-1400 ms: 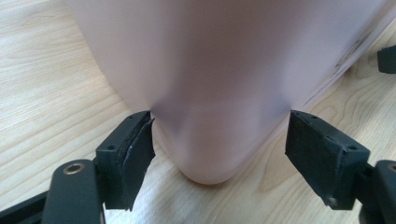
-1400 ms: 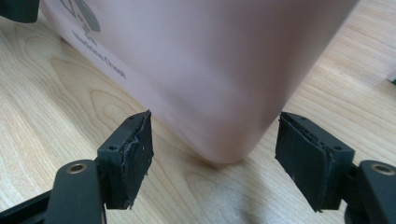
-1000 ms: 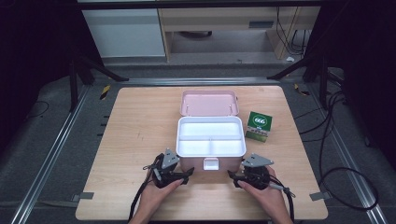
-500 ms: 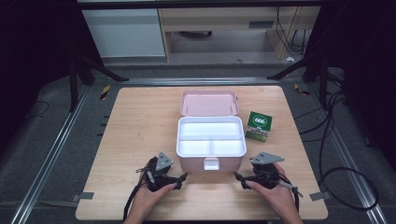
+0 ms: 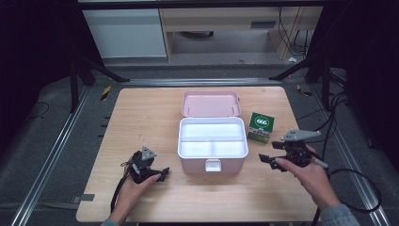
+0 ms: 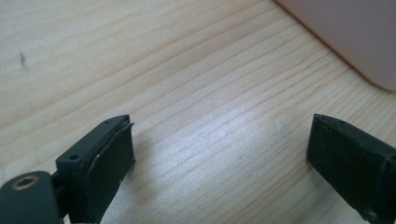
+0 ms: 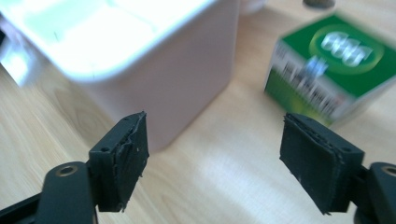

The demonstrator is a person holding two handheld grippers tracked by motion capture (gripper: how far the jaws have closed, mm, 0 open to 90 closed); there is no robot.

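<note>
the left gripper (image 5: 162,174) has its jaws spread wide with only bare wood grain between them; they have just been opening. in the left gripper view its fingertips (image 6: 112,154) sit low over the wooden table (image 6: 187,93), and a rounded pink corner of the storage box (image 6: 355,42) shows at the upper right, apart from the jaws. the right gripper (image 5: 266,160) also stands wide and holds nothing; its jaws have just been closing a little. in the right gripper view the box's near corner (image 7: 187,79) lies ahead of the left jaw and the green carton (image 7: 336,70) ahead of the right one, with open tabletop running between them.

from the high view the pink storage box (image 5: 212,162) sits mid-table with its white divided tray showing, its pink lid (image 5: 210,103) lying just behind it. the green carton (image 5: 261,127) stands just beside the box's right rear corner. wide bare wood lies to the left of the box and along the table's near edge (image 5: 188,219); on the right the table's edge is close behind the carton.

against the earlier frames, both hands have drawn away from the box's front latch: the left one outward to the left, the right one outward and higher, now level with the box's right side near the carton.
</note>
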